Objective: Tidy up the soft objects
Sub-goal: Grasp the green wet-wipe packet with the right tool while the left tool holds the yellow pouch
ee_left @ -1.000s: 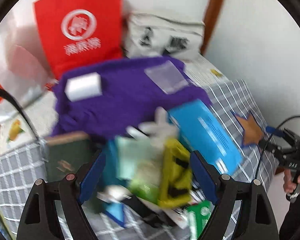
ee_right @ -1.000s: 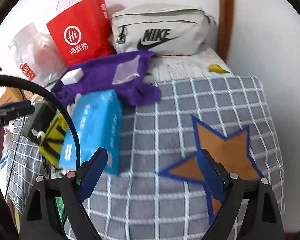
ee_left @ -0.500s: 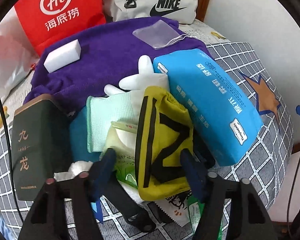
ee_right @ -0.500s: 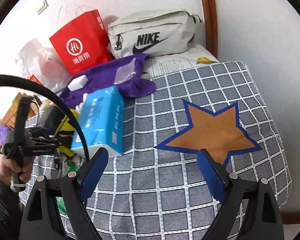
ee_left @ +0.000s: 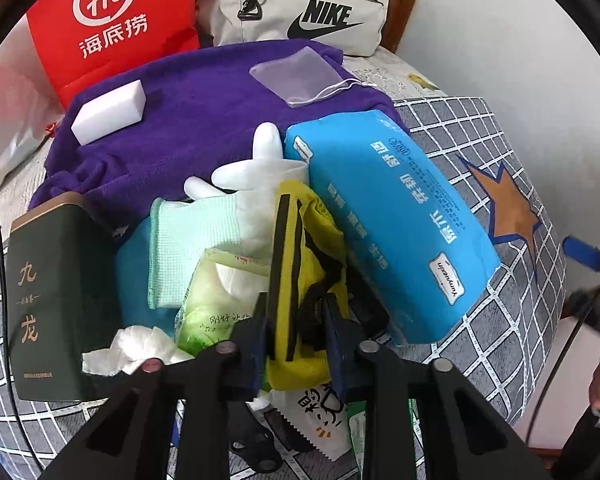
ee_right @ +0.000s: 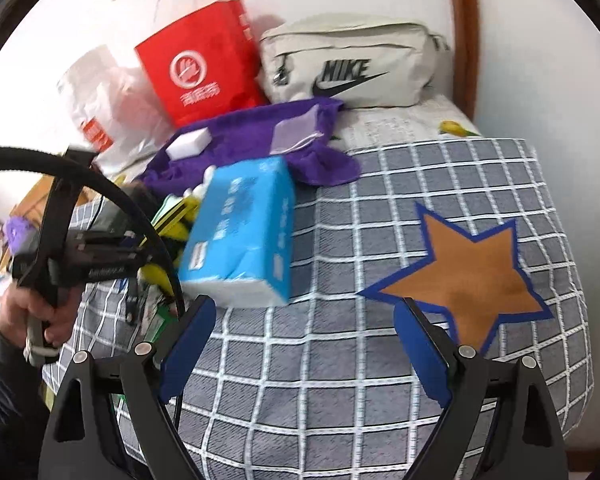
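A heap of soft things lies on the checked cloth (ee_left: 500, 128). My left gripper (ee_left: 298, 340) is shut on a yellow pouch with black straps (ee_left: 300, 248) at the front of the heap. Beside it lie a blue tissue pack (ee_left: 396, 236), a white glove (ee_left: 256, 168), a mint green glove (ee_left: 188, 248), a green wet-wipe pack (ee_left: 216, 300) and a purple towel (ee_left: 204, 112). My right gripper (ee_right: 300, 348) is open and empty above the bare cloth, just right of the tissue pack (ee_right: 244, 236). The left gripper (ee_right: 100, 256) shows in the right wrist view.
A white sponge (ee_left: 110, 112) and a clear pouch (ee_left: 296, 76) lie on the towel. A dark green box (ee_left: 44, 300) stands at the left. A red paper bag (ee_left: 112, 28) and a beige Nike bag (ee_left: 304, 4) stand at the back. A brown star patch (ee_right: 472, 272) marks the cloth.
My left gripper has moved in on the heap and shut on the yellow pouch. My right gripper has stayed open and shifted slightly closer to the tissue pack.
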{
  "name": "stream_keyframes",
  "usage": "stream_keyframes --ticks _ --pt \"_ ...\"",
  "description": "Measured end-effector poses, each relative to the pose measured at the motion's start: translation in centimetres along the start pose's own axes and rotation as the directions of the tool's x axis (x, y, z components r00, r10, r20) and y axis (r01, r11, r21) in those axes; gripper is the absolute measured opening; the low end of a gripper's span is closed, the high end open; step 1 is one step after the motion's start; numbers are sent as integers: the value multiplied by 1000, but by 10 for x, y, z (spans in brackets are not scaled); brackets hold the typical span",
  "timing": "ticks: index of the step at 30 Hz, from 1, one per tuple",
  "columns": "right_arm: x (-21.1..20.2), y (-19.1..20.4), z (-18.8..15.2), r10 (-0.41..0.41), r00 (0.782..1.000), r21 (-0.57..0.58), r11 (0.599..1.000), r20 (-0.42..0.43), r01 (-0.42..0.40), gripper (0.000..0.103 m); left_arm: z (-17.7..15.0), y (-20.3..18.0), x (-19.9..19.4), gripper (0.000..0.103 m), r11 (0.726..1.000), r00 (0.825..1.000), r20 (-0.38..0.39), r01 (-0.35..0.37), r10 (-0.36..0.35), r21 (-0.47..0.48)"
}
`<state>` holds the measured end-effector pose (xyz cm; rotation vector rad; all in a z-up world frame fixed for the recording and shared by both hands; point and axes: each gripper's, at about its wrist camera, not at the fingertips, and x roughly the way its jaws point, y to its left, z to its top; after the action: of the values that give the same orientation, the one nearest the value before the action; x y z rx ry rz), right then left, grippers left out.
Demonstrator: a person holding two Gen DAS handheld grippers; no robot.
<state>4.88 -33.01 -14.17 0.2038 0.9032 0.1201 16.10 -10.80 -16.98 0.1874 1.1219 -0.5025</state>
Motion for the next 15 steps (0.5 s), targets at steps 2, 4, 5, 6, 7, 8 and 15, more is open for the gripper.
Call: stream_keyframes --ticks 2,4,5,6,7,8,15 --pt "4 10 -4 14 1000 -22 1000 -20 -14 90 -1 3 -7 14 999 999 13 32 -32 -11" --pt "8 20 -8 31 999 -40 999 -43 -33 90 -4 7 -20 13 999 999 42 28 -27 -27" --pt "8 25 -10 37 998 -47 998 -46 -40 90 -6 10 -27 13 999 998 57 30 -28 -33" --pt "8 32 -13 49 998 -59 997 -50 -52 90 -7 12 -32 13 999 997 65 36 -33 -41" --pt "8 36 -15 56 997 -67 996 -55 -60 90 -8 15 -36 13 998 997 72 40 -37 -50" --pt "9 43 -19 65 996 -82 994 -65 -71 90 -11 18 -42 13 997 995 86 47 -42 -59" --pt "22 81 -31 101 987 -121 986 -122 -116 90 -33 39 -74 13 993 989 143 40 -23 -115"
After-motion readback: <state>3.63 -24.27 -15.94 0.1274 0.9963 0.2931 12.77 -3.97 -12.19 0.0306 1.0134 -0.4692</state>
